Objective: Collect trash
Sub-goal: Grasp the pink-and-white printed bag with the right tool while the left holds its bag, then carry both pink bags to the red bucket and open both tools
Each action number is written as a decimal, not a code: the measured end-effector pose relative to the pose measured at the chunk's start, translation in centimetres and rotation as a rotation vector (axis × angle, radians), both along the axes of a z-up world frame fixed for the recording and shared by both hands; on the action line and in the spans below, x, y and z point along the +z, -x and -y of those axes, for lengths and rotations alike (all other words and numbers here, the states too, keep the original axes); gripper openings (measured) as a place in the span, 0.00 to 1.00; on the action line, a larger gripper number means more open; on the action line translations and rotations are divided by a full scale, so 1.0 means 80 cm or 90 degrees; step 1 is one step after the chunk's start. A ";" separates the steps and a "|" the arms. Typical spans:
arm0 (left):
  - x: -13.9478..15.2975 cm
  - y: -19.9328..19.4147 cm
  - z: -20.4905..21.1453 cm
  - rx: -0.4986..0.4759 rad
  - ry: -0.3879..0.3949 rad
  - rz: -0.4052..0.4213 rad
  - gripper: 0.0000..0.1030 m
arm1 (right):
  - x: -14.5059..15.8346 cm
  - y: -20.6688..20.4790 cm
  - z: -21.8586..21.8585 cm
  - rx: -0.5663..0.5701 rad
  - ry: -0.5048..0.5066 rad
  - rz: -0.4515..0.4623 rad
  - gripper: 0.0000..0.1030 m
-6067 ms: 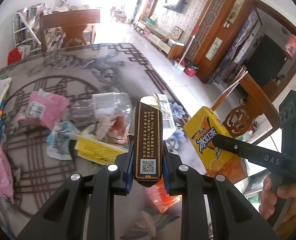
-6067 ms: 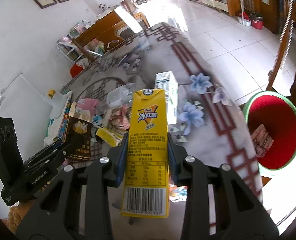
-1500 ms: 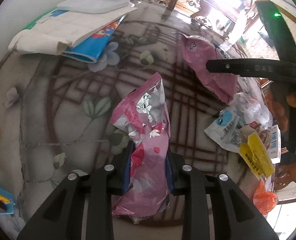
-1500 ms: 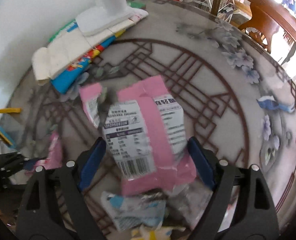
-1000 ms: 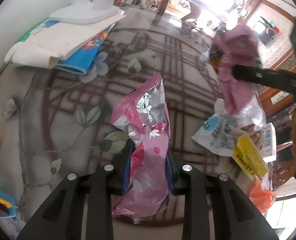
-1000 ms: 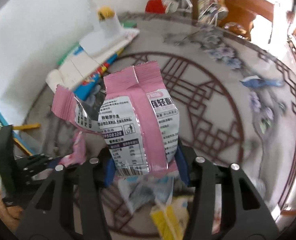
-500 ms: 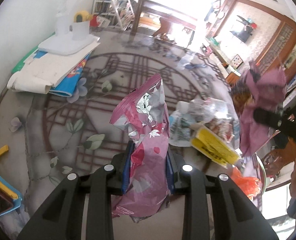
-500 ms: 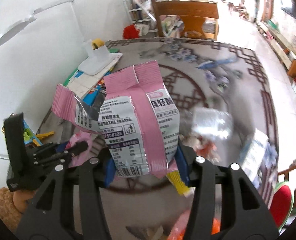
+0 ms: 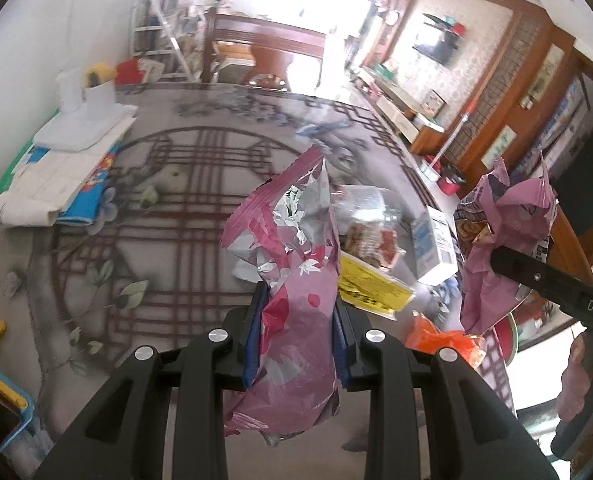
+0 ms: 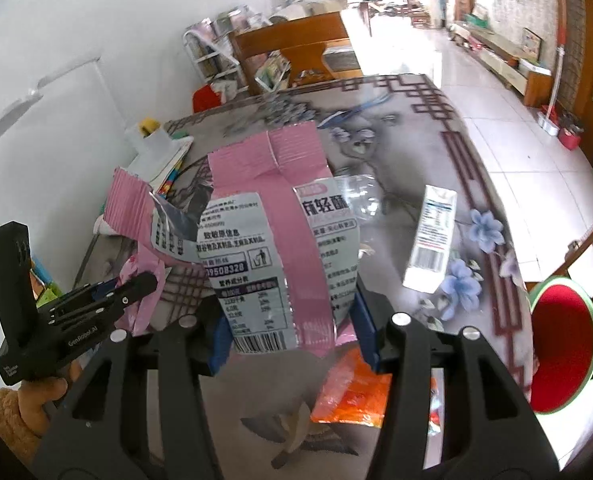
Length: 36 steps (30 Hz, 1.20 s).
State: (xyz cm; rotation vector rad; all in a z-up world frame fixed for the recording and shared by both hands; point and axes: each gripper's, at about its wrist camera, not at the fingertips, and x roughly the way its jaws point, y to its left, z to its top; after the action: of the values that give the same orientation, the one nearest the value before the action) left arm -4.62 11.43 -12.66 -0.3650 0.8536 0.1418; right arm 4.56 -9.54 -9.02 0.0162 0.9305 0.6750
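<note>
My left gripper (image 9: 298, 326) is shut on a crumpled pink foil snack wrapper (image 9: 292, 264), held above the patterned table (image 9: 168, 184). My right gripper (image 10: 292, 326) is shut on a wider pink and grey snack bag (image 10: 276, 236) with a barcode, also lifted off the table. In the left wrist view the right gripper (image 9: 496, 256) shows at the right edge with its pink bag (image 9: 500, 232). The left gripper (image 10: 148, 280) appears at the left of the right wrist view. A red bin with a green rim (image 10: 560, 340) stands on the floor past the table's right edge.
On the table lie a white carton (image 10: 430, 244), a yellow wrapper (image 9: 370, 290), an orange wrapper (image 10: 352, 392), a clear plastic bottle (image 9: 372, 208) and other scraps. Books and a white lamp base (image 9: 80, 128) sit at the left by the wall. A wooden chair (image 9: 264, 52) stands behind.
Both grippers have risen from the table with their pink wrappers and swung right toward the table's edge. The red bin has come into the right wrist view.
</note>
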 end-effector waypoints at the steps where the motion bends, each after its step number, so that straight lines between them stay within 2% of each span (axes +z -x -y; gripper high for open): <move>1: 0.002 -0.004 0.005 -0.009 -0.001 0.000 0.26 | 0.000 0.001 0.008 -0.011 -0.003 0.000 0.48; 7: 0.012 -0.025 0.032 -0.048 0.000 0.010 0.26 | -0.003 0.001 0.047 -0.062 -0.015 -0.005 0.48; 15: 0.009 -0.047 0.061 -0.089 0.002 0.003 0.26 | -0.009 -0.008 0.085 -0.115 -0.020 -0.019 0.48; 27: 0.015 -0.064 0.086 -0.112 0.001 0.005 0.26 | -0.009 -0.012 0.107 -0.136 -0.029 -0.016 0.48; 36: 0.024 -0.078 0.124 -0.156 -0.006 0.011 0.26 | -0.011 -0.006 0.147 -0.179 -0.044 -0.017 0.48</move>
State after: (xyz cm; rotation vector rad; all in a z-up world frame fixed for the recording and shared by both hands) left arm 1.64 1.54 -10.75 -0.2500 0.8728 -0.0840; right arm 5.07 -21.30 -9.89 0.2141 0.9096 0.4462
